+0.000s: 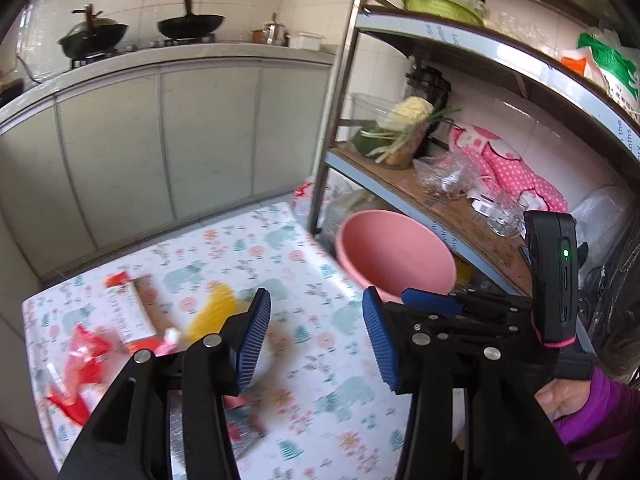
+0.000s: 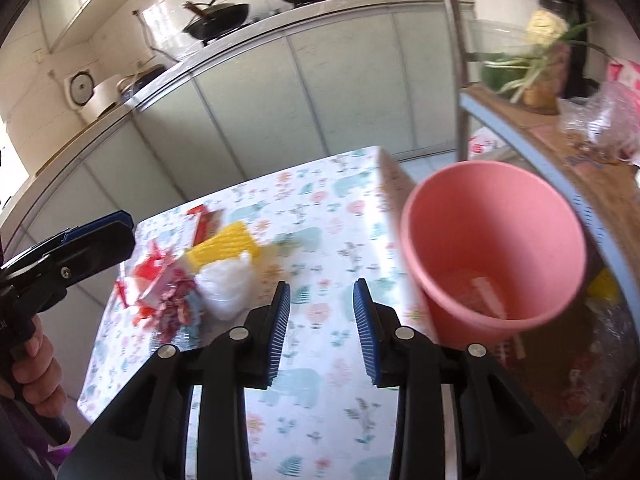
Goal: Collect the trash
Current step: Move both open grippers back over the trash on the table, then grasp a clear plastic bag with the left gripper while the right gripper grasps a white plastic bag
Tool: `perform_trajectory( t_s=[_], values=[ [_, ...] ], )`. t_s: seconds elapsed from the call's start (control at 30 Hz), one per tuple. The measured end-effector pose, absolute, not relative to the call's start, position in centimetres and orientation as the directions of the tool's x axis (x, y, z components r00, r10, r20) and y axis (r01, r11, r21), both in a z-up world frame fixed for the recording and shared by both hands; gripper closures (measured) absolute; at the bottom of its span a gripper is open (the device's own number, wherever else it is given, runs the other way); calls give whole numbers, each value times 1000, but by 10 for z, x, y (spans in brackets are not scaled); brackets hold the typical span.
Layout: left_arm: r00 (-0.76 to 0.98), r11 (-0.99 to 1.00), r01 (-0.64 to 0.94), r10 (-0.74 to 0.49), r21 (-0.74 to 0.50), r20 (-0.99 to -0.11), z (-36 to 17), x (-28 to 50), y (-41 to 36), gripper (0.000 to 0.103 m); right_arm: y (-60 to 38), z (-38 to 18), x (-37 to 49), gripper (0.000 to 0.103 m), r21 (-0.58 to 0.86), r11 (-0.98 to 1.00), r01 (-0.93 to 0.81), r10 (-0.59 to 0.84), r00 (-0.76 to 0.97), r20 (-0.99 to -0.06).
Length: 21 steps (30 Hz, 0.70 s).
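Hovering above the floral-patterned oilcloth worktop [image 2: 320,216], both pairs of tongs stand released with nothing between their blue ribbed pads. The left tongs [image 1: 316,336] gape wide over bare cloth, the litter lying to their left and partly under the near finger. The right tongs [image 2: 322,336] are parted more narrowly and point between the litter and the round pink plastic bin [image 2: 494,256].

The bin stands just off the worktop's far right edge, below the metal shelf rack [image 1: 460,44], so scraps can probably be dropped straight in from the worktop. Something pale already lies at its bottom, so collecting seems under way.

The remaining trash sits bunched toward the left side of the worktop: a crumpled red plastic wrapper [image 1: 86,354], a long white and orange snack packet [image 1: 134,310], a yellow ribbed plastic piece [image 2: 232,244], a scrunched clear plastic bag [image 2: 228,284] and a shiny pink printed foil wrapper [image 2: 176,308]. They touch or overlap one another, so a single pinch may lift more than one. Blur hides their exact edges.

A hand in a purple sleeve [image 1: 568,400] grips the right handle, seen from the left wrist.
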<state>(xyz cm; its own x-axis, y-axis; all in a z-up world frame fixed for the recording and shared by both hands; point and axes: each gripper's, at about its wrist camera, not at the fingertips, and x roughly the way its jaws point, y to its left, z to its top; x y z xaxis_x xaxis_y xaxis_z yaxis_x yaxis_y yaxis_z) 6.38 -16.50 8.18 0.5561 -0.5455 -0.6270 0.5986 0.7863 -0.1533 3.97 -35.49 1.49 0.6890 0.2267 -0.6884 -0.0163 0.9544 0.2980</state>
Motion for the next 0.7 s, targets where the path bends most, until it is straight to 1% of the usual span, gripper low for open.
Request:
perform_trajectory(
  t_s=[0.17,0.37,0.47,0.53,0.7],
  values=[
    [624,855,497,-470,-146,-625,82,62,-100,55,-326,14,52,69,302,950,-85,280,664,-694],
    [646,932,326,-340,-156,-683,55,59,-27,55,-302,4,67,69,329,935,-132,338,611,-715],
    [634,955,254,-284,-153,-719,34,60,-9,55,-291,-2,75,69,336,931,-144,353,587,-729],
    [614,960,222,-273,-170,-741,22,64,-1,55,-288,-5,78,62,351,924,-149,371,568,-735],
    [595,965,192,-258,-176,-761,2,79,-1,55,-282,-8,84,61,356,922,-151,377,553,-743]
  ],
)
